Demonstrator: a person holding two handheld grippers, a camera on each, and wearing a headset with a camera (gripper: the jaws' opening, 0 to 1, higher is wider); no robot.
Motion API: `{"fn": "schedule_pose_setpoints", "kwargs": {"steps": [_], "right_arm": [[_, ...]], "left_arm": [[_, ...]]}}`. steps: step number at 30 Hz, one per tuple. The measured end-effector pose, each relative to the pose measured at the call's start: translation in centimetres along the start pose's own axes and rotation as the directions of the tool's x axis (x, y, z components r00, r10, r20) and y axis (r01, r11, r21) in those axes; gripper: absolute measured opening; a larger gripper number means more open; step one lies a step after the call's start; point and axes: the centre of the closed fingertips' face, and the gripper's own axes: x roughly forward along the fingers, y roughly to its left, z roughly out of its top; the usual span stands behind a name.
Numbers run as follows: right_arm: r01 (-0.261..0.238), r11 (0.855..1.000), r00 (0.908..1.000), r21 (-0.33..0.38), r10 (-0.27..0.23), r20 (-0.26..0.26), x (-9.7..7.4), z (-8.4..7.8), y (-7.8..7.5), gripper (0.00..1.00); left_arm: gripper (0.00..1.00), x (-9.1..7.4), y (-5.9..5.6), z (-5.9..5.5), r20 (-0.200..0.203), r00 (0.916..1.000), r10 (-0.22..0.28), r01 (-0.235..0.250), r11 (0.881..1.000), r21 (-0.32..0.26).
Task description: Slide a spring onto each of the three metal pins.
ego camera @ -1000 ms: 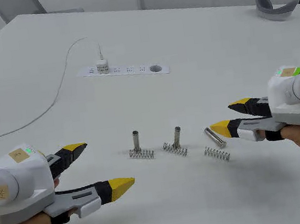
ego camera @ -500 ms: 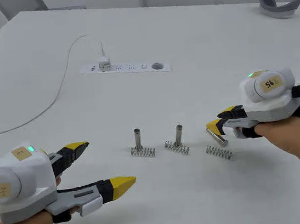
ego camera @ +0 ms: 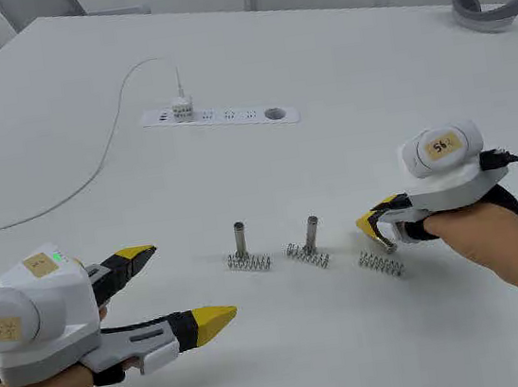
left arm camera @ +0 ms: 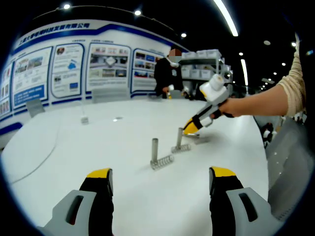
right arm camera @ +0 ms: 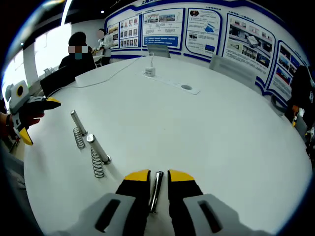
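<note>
Two wide, empty jaws on our left gripper [ego camera: 183,282] up close, left pin [ego camera: 241,238] and middle pin [ego camera: 312,232] upright on the counter [ego camera: 332,165] with left spring [ego camera: 249,262] and middle spring [ego camera: 308,260] at their feet, our right gripper [right arm camera: 158,175] pinching the third pin [right arm camera: 156,191], flat beside the last spring [ego camera: 381,264].

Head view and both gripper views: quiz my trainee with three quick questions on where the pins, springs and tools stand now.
1. True or false: the third pin stands upright on the table.
2. How many of the three springs sit on a pin? A) none B) one C) three
3. Fill in: the left tool has its jaws ___.
Key: 1 false: it lies between the jaws of the right tool, while the two upright pins stand bare. 2 A: all three lie on the table. 3 open.
</note>
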Motion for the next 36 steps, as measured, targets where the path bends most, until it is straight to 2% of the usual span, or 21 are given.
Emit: {"fn": "schedule_pose_setpoints", "kwargs": {"steps": [8, 24, 36], "right_arm": [[-0.003, 1.000, 0.9993, 0.025, 0.004, -0.038, 0.73, -0.73, -0.14, 0.12], [-0.013, 0.998, 0.9987, 0.069, 0.017, -0.049, 1.02, -1.04, -0.22, 0.11], [-0.003, 0.999, 0.9985, 0.039, 0.005, -0.055, 0.91, -0.94, 0.21, 0.09]], "left_arm": [[0.81, -0.06, 0.23, -0.10, 0.001, 1.0000, 0.002, -0.002, 1.000, -0.004], [0.81, -0.08, 0.35, -0.23, -0.001, 1.0000, 0.005, -0.005, 1.000, -0.008], [0.81, -0.10, 0.40, -0.24, -0.001, 1.0000, 0.005, -0.005, 1.000, -0.009]]}}
